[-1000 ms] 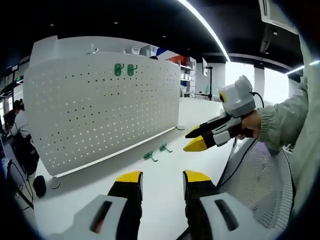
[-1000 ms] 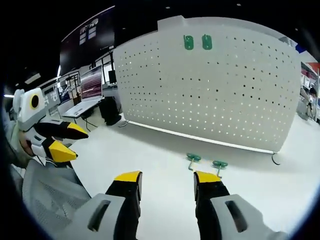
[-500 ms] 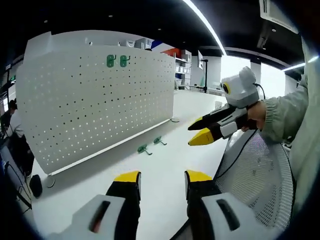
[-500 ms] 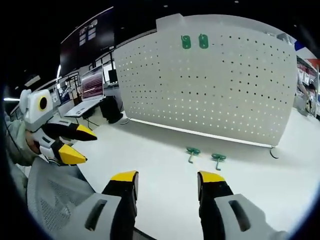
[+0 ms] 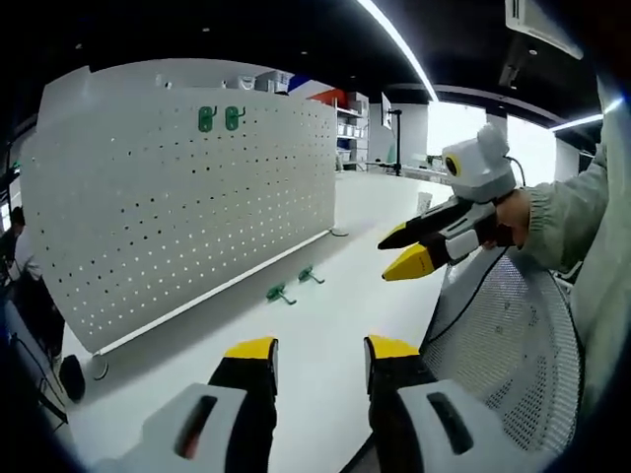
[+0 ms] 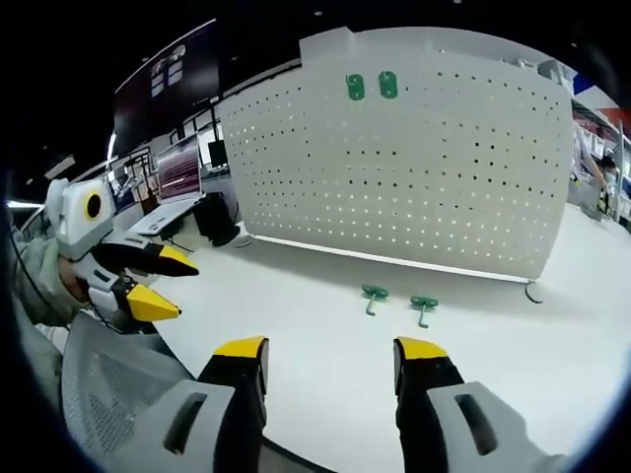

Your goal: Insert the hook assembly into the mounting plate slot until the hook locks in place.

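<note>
A white perforated mounting plate (image 5: 187, 187) (image 6: 414, 168) stands upright on the white table. Two green hooks (image 5: 219, 118) (image 6: 371, 86) hang side by side near its top edge. Two more green hooks (image 5: 293, 284) (image 6: 396, 300) lie loose on the table in front of the plate. My left gripper (image 5: 315, 357) is open and holds nothing, well short of the loose hooks; it also shows at the left of the right gripper view (image 6: 158, 286). My right gripper (image 6: 330, 357) is open and holds nothing too, and appears at the right of the left gripper view (image 5: 402, 251).
A grey mesh chair back (image 5: 503, 345) (image 6: 108, 384) sits close between the two grippers. The white table (image 5: 325, 325) stretches ahead to the plate. Monitors and desks (image 6: 177, 177) stand beyond the table's left end, shelving (image 5: 355, 128) past the plate.
Both views have drifted slightly, so the plate and the loose hooks sit a little farther off. Both grippers stay open and hold nothing.
</note>
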